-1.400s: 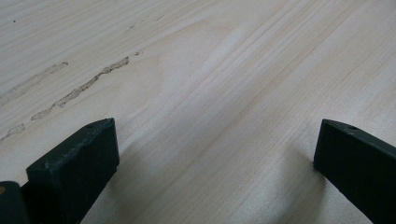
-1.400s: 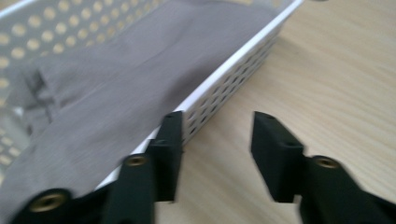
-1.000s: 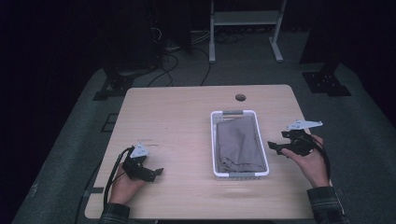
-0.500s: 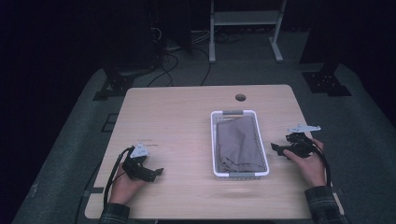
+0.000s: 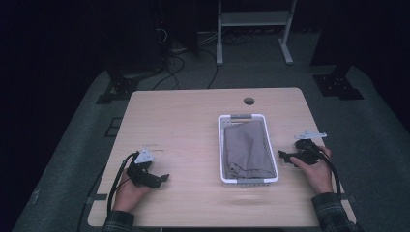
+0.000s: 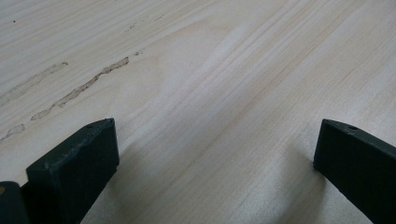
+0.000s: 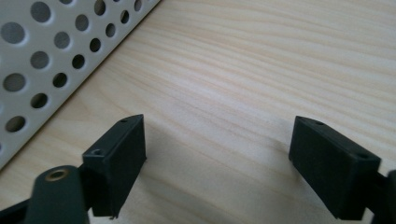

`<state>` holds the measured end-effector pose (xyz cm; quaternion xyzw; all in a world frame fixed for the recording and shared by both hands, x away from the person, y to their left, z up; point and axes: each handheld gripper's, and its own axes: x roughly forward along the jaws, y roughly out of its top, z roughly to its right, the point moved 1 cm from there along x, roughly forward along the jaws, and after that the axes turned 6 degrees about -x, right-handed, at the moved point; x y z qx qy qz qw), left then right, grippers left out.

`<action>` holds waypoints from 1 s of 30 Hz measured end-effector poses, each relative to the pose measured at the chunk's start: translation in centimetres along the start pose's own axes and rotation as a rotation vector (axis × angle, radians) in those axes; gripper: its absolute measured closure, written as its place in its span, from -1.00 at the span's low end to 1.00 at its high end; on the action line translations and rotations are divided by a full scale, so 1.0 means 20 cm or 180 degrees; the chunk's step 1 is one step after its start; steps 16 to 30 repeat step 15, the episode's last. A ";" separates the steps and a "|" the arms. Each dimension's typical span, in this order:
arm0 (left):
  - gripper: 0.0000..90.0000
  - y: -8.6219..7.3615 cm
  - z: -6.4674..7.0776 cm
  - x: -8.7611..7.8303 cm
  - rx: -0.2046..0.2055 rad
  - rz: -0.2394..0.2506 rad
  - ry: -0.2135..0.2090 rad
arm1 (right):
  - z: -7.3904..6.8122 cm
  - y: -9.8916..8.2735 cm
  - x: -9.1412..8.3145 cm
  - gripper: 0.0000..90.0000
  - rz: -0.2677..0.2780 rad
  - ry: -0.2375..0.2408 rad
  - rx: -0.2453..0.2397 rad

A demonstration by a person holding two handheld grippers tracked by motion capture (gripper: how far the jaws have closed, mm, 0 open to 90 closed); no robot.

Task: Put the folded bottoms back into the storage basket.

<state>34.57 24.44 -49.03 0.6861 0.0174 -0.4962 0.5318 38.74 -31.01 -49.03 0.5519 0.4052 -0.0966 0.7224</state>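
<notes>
Basket (image 5: 247,117): white perforated plastic, standing on the right half of the wooden table (image 5: 183,121), long side running away from the person.
Cloth (image 5: 247,150): grey, folded, lying inside the basket and covering most of its floor.
Right gripper (image 5: 286,157): low over the table just beside the basket's right wall, apart from it; jaws have just been opening and stand wide, bare wood between them. In the right gripper view the perforated wall (image 7: 42,51) lies to the upper left.
Left gripper (image 5: 162,180): near the table's front left, well apart from the basket; jaws spread wide over bare wood, gripping nothing.
</notes>
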 end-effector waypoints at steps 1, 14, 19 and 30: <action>-1.00 0.00 0.00 0.00 0.0000 -0.0001 0.0000 | 0.00 -0.01 0.00 -0.66 0.0032 -0.0008 0.0009; -1.00 0.00 0.00 0.00 0.0000 0.0000 0.0000 | 0.00 -0.01 0.01 -0.74 0.0052 -0.0034 0.0030; -1.00 0.00 0.00 0.00 0.0000 0.0000 0.0000 | 0.00 -0.01 0.01 -0.74 0.0052 -0.0034 0.0030; -1.00 0.00 0.00 0.00 0.0000 0.0000 0.0000 | 0.00 -0.01 0.01 -0.74 0.0052 -0.0034 0.0030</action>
